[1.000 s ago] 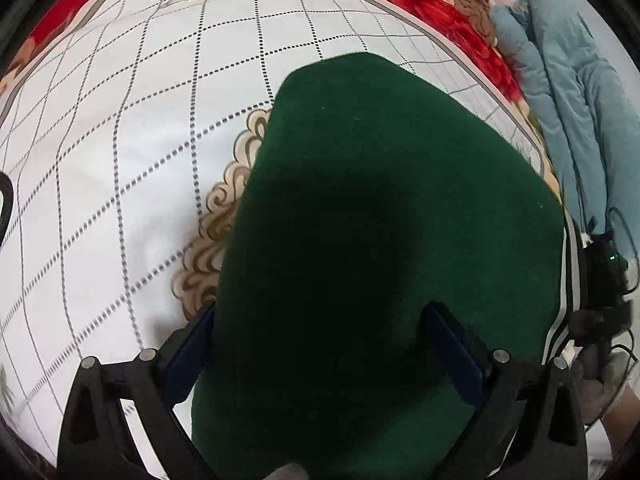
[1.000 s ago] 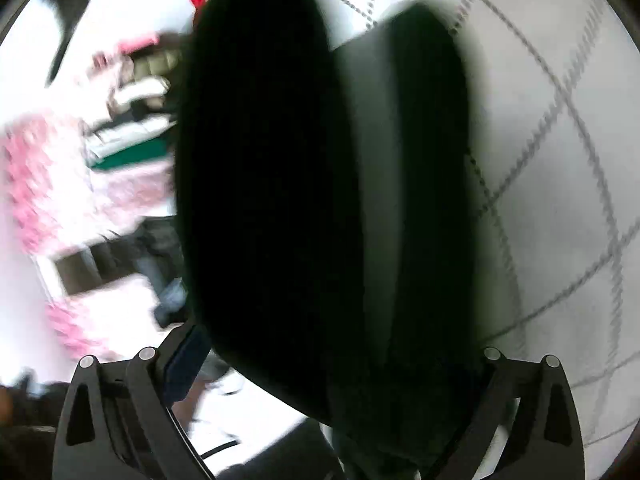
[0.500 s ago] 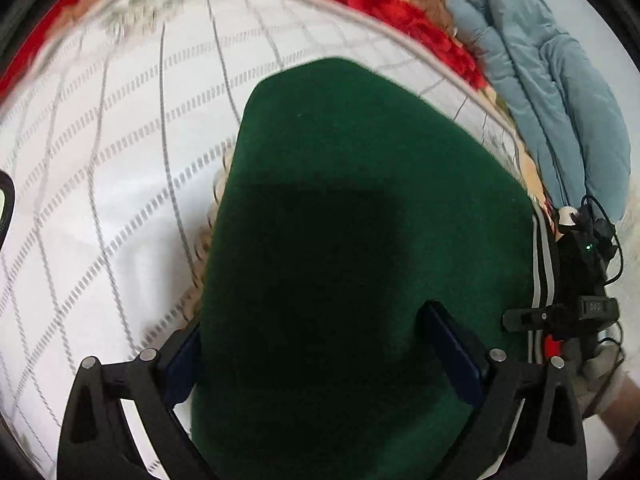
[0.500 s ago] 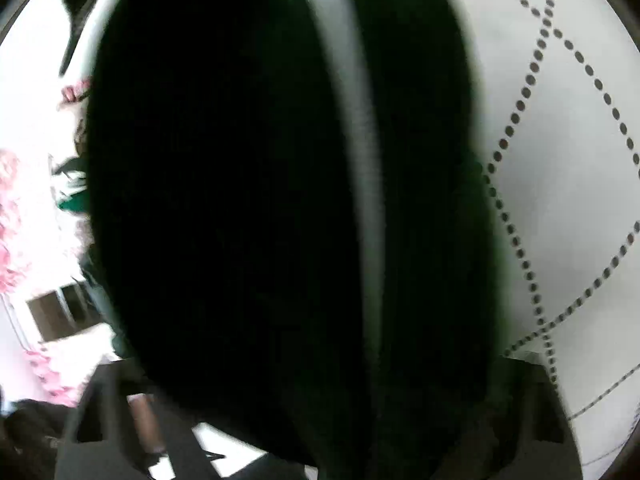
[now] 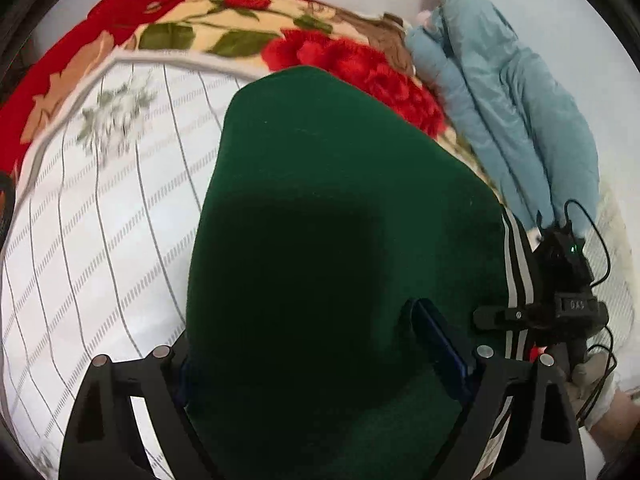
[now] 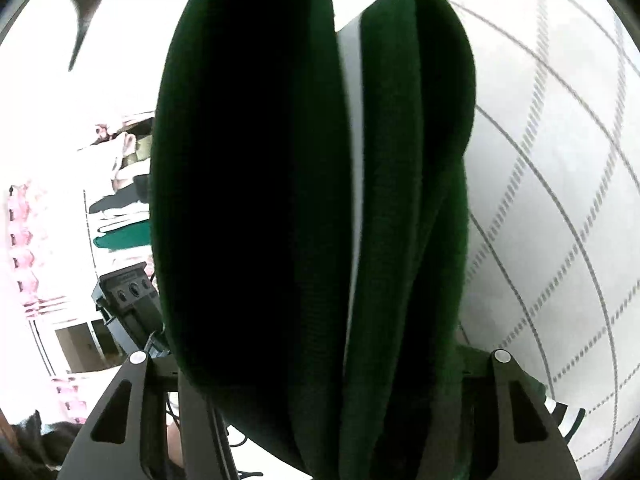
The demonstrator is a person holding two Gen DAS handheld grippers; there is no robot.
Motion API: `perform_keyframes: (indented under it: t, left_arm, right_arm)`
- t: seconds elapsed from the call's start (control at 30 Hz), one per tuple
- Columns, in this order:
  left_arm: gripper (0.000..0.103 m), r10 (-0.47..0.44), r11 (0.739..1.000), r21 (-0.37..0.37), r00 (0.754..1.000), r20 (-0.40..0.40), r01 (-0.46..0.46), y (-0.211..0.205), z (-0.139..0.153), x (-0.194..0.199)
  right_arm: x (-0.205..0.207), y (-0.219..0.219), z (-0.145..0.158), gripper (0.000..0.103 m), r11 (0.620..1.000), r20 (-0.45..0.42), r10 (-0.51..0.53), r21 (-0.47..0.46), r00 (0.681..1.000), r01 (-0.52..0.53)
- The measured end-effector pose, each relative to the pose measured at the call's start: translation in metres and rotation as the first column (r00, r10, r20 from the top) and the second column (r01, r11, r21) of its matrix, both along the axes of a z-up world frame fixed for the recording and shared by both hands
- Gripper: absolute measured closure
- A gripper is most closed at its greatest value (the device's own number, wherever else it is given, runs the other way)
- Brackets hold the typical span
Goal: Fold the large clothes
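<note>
Across the white checked bedspread (image 5: 100, 216) lay the green garment (image 5: 340, 220), already doubled into a thick panel, and I had both tongs working its near edge. My left gripper (image 5: 320, 364) stood with its fingers apart, the cloth running between them; one blue pad (image 5: 440, 344) pressed into the fabric, the other was hidden behind it, so I judged it was steadying the panel more than pinching it. My right gripper (image 6: 320, 364) straddled the stacked folds, which stood on edge in its view, a pale stripe (image 6: 352, 140) showing between layers; whether those fingers truly clamped the bundle I could not tell, since the cloth covered the tips. I held both at the same hem so the layers would travel together and not slide apart. Beyond the garment sat a floral blanket (image 5: 248, 32) and a blue quilted coat (image 5: 504, 112), well clear.
</note>
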State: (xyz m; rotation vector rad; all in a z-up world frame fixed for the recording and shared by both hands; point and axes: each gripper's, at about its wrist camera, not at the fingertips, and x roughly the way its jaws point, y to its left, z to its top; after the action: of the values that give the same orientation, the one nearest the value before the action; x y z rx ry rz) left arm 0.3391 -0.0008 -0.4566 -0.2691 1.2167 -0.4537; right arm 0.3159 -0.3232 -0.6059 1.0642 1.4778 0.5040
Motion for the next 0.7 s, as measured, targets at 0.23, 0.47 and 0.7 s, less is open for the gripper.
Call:
perform_keyframes:
  t: [0.23, 0.47, 0.7]
  left_arm:
    - [0.013, 0.029, 1.000, -0.012, 0.999, 0.038, -0.028, 0.003, 0.020, 0.088]
    - [0.013, 0.043, 0.999, -0.001, 0.998, 0.053, -0.043, -0.004, 0.005, 0.215]
    - [0.013, 0.018, 0.997, 0.073, 1.000, -0.022, -0.016, -0.028, -0.070, 0.325]
  right_arm:
    - [0.106, 0.002, 0.033, 0.045, 0.999, 0.042, 0.039, -0.019, 0.998, -0.038]
    - [0.257, -0.013, 0.030, 0.045, 0.997, 0.044, 0.062, -0.041, 0.997, -0.060]
    - [0.411, -0.040, -0.025, 0.045, 0.990, -0.022, 0.084, -0.113, 0.996, -0.086]
